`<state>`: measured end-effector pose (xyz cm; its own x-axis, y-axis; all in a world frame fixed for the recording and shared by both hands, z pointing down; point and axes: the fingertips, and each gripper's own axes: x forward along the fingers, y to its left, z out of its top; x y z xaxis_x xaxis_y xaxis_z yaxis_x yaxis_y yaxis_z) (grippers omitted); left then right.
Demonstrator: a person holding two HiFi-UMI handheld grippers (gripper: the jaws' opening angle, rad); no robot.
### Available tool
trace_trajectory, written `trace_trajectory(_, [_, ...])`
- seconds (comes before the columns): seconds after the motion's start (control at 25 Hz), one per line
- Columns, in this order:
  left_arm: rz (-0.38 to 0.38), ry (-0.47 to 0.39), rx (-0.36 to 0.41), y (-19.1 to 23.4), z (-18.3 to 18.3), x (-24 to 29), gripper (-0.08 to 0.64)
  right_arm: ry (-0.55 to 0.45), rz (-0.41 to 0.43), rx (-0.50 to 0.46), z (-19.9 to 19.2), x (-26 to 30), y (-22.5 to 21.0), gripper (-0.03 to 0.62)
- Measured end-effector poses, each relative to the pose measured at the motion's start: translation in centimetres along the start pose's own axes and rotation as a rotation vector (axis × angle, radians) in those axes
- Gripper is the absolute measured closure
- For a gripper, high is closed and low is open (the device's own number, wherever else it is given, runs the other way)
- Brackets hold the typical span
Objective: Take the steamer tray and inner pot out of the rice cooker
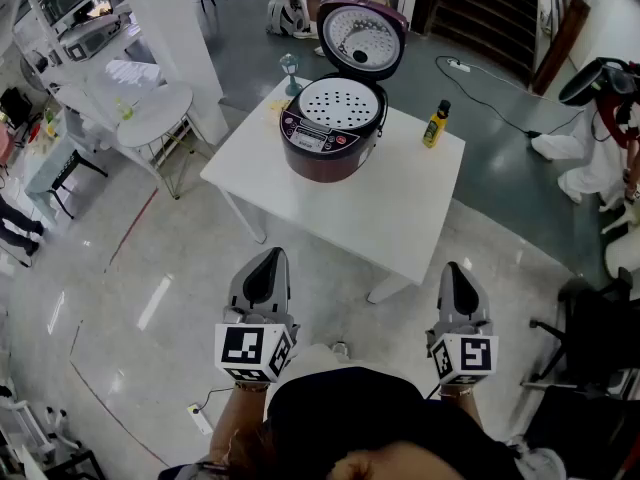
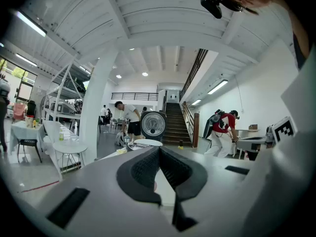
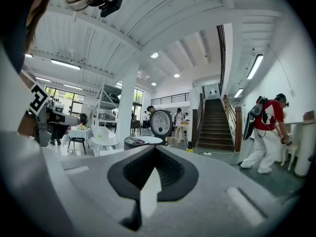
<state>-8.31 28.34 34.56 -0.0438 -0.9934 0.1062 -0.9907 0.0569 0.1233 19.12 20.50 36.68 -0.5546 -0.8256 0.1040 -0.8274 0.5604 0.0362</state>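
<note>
A maroon rice cooker point(image 1: 333, 128) stands on the white table point(image 1: 400, 208) with its lid point(image 1: 362, 36) raised. A white perforated steamer tray point(image 1: 341, 103) sits in its top; the inner pot is hidden under it. My left gripper point(image 1: 266, 271) and right gripper point(image 1: 458, 286) are held short of the table's near edge, both shut and empty. In the left gripper view the cooker point(image 2: 152, 127) shows beyond the shut left gripper point(image 2: 160, 149). In the right gripper view the cooker point(image 3: 159, 125) is ahead of the shut right gripper point(image 3: 155, 149).
A yellow bottle point(image 1: 435, 124) stands on the table right of the cooker, a glass point(image 1: 289, 70) at its far left. A round white side table point(image 1: 152, 113) and a pillar point(image 1: 165, 28) are to the left. A person in red point(image 2: 223, 132) stands near the staircase point(image 3: 216, 125).
</note>
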Motion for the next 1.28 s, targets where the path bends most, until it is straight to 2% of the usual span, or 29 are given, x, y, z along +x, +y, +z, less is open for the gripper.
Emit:
trace_trajectory(0.6, [-0.024,0.02,0.049,-1.2,-0.4,0.6,0.557,0.006,-0.009,-0.007,-0.2,0.2,-0.8,0.588])
trace_trajectory(1.0, [-0.094,0.029,0.088,-2.5,-0.9,0.6,0.545,-0.019,0.031,-0.01,-0.4,0.5,-0.4,0.586])
trace_trajectory(1.04, [-0.105,0.036,0.088,-2.7,-1.1,0.7,0.51,-0.025,0.047,-0.011,-0.4,0.6,-0.3,0.575])
trace_trajectory(1.12, [-0.129,0.051,0.082,-3.0,-1.8,0.9,0.314,-0.036,0.076,-0.006,-0.1,0.8,0.0,0.528])
trace_trajectory(1.2, [-0.13,0.043,0.078,-3.0,-1.9,1.1,0.233,-0.044,0.076,0.01,0.1,0.9,-0.1,0.402])
trace_trajectory(1.28, [-0.125,0.031,0.077,-3.0,-1.7,1.1,0.179,-0.064,0.048,0.019,0.4,0.9,-0.6,0.31])
